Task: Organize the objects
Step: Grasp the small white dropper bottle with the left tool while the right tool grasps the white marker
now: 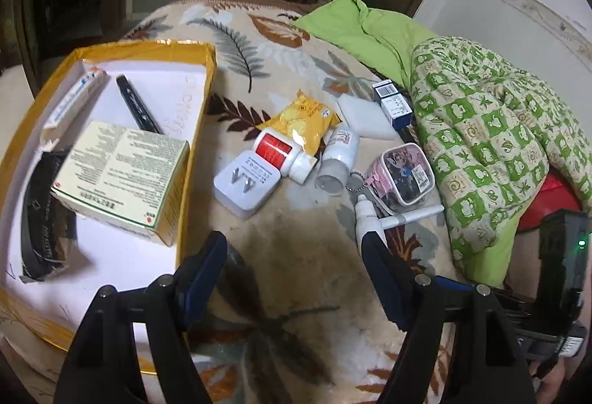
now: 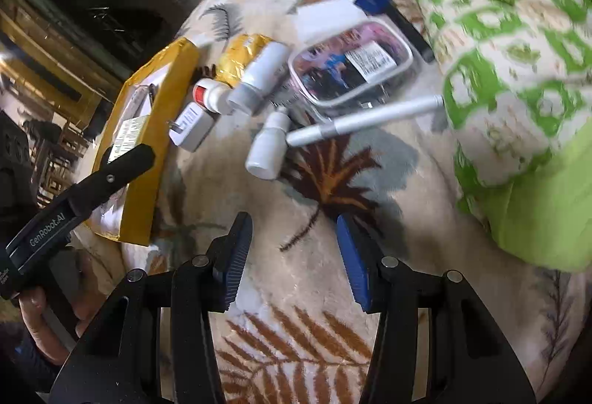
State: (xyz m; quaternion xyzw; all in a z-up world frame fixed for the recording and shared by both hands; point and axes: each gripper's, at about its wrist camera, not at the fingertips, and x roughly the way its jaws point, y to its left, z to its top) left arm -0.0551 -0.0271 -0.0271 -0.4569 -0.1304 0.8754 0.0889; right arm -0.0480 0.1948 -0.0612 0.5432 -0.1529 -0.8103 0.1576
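My left gripper (image 1: 292,248) hangs open over the leaf-print blanket, nothing between its fingers, just right of the yellow box (image 1: 201,100). The box holds a cream carton (image 1: 122,174), a tube carton (image 1: 74,100), a black pen (image 1: 137,104) and a black strap (image 1: 37,226). Loose ahead lie a white charger plug (image 1: 244,182), a red-labelled bottle (image 1: 285,154), a yellow packet (image 1: 299,115), a white bottle (image 1: 338,156) and a clear pouch (image 1: 401,178). My right gripper (image 2: 292,230) is open and empty, short of a spray bottle (image 2: 268,144) and a silver pen (image 2: 366,120).
A green patterned quilt (image 1: 481,144) and a lime sheet (image 1: 370,26) are piled to the right. A blue-and-white carton (image 1: 392,104) and a white pad (image 1: 366,117) lie by the quilt's edge. Dark wooden furniture stands beyond the bed.
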